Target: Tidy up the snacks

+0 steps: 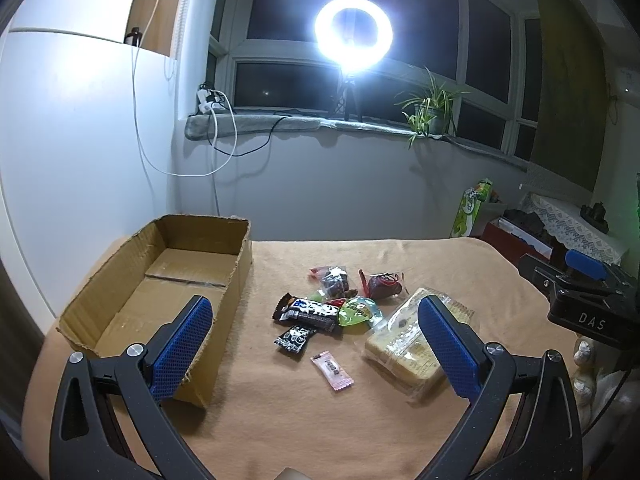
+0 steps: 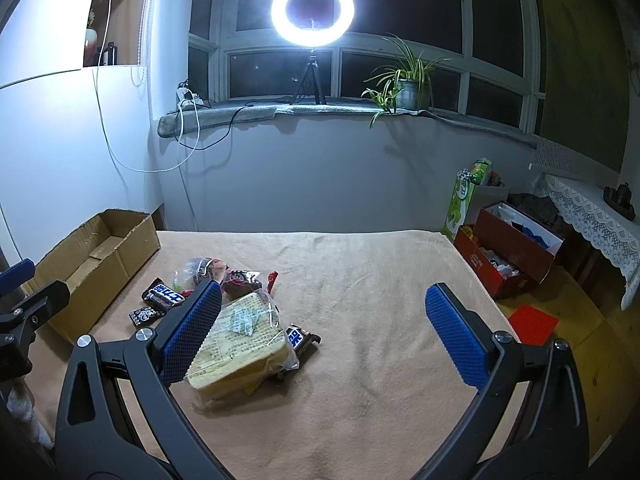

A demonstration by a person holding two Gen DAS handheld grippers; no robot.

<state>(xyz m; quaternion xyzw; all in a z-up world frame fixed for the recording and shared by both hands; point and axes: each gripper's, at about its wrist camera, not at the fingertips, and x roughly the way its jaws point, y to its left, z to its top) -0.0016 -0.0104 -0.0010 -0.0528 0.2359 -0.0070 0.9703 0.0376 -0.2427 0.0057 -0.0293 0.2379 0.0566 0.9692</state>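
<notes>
a lit ring light on a small tripod stands on the grey window sill, before dark window panes. a potted spider plant sits on the sill to its right; a power strip with white cables lies at its left end. the wall below is pale grey. a tan blanket covers the worktop. past its right edge stand red boxes, a green carton and a lace-covered shelf.
</notes>
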